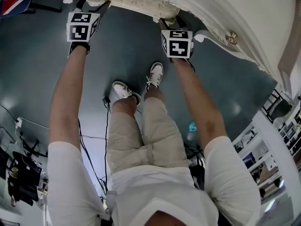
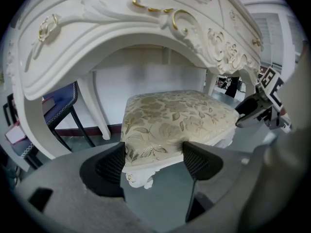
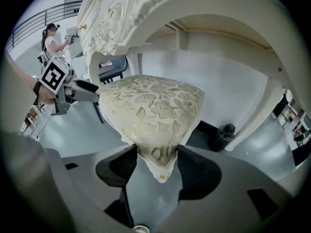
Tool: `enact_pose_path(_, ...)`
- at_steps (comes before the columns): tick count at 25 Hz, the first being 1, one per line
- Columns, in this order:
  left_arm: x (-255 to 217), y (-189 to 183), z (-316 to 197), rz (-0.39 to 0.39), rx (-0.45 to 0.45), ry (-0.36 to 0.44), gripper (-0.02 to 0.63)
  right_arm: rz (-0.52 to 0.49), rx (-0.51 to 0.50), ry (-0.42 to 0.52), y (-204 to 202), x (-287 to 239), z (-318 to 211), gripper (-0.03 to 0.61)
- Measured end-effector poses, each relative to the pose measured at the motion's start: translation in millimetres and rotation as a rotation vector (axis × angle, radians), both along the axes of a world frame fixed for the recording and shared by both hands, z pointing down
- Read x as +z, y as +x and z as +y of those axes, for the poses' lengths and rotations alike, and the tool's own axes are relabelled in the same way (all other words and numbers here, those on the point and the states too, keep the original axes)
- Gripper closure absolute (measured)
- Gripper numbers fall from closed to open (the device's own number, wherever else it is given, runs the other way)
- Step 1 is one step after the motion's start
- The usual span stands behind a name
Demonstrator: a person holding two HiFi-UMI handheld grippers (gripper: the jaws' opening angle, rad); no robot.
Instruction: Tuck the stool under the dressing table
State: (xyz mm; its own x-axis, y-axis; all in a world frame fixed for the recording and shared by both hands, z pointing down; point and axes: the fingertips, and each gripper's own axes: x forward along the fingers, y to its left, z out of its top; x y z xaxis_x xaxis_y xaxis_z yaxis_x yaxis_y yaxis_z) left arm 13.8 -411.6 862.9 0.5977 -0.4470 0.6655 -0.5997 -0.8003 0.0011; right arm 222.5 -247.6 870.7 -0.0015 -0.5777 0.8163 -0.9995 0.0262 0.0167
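The stool (image 1: 134,0) has a cream floral cushion and white carved legs, and it stands partly beneath the arch of the white dressing table (image 1: 244,18). In the left gripper view, my left gripper (image 2: 153,160) has its pads against both sides of the cushion's near corner (image 2: 155,144). My right gripper (image 3: 158,163) is shut on the other near corner (image 3: 158,152), pads pressing the fabric edge. In the head view both grippers, left (image 1: 94,4) and right (image 1: 169,22), reach the stool's near edge at arm's length. The table's arch (image 2: 146,38) rises over the seat.
A blue-seated chair (image 2: 60,106) stands left of the table. A dark bottle-like object (image 3: 221,136) sits on the floor by the table's leg. Cables (image 1: 106,126) lie beside my feet. White shelving (image 1: 277,121) stands on the right. Another person (image 3: 51,38) stands far off.
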Motion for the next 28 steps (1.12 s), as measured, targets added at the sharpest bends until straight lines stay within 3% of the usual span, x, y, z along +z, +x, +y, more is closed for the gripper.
enact_pose_path(16, -7, 0, -2, -0.041, -0.018, 0.008, 0.249, -0.013, -0.007, 0.001, 3, 0, -5, 0.314)
enact_pose_path(24, -47, -6, 28, 0.076, -0.112, 0.001, 0.278, -0.044, 0.033, -0.003, 3, -22, 33, 0.348)
enact_pose_path(28, -107, -18, 50, 0.194, -0.199, 0.048, 0.357, -0.065, 0.027, 0.019, -12, -55, 47, 0.392)
